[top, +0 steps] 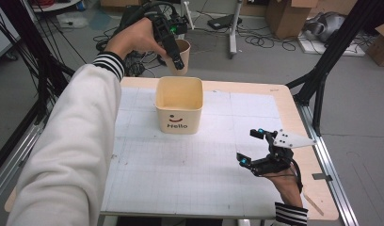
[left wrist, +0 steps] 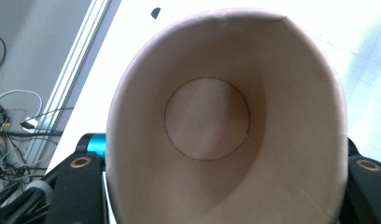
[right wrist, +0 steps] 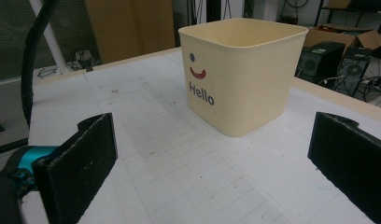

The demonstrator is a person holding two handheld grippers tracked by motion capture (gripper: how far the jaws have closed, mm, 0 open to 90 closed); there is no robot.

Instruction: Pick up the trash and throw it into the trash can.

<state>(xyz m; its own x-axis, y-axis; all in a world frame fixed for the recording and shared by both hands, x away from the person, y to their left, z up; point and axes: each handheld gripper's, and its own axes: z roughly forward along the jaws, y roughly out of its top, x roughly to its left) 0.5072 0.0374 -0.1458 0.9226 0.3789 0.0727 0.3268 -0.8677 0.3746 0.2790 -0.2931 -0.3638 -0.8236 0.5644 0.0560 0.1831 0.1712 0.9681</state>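
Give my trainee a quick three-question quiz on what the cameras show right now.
1. True or false: the left gripper is shut on the paper cup.
2. What word is printed on the cream bin? A) Hello B) Thanks C) Trash
3. The right gripper, near the white mat, holds ____.

Key: 1 true. 2 A. 3 nothing; its jaws stand open, apart from the bin.

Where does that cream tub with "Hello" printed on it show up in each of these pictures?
High view: the Hello tub stands at centre, on the far part of the white mat.
Left gripper view: I cannot make it out behind the paper cup.
Right gripper view: the tub stands upper centre-right.
Shared landmark: the white mat.
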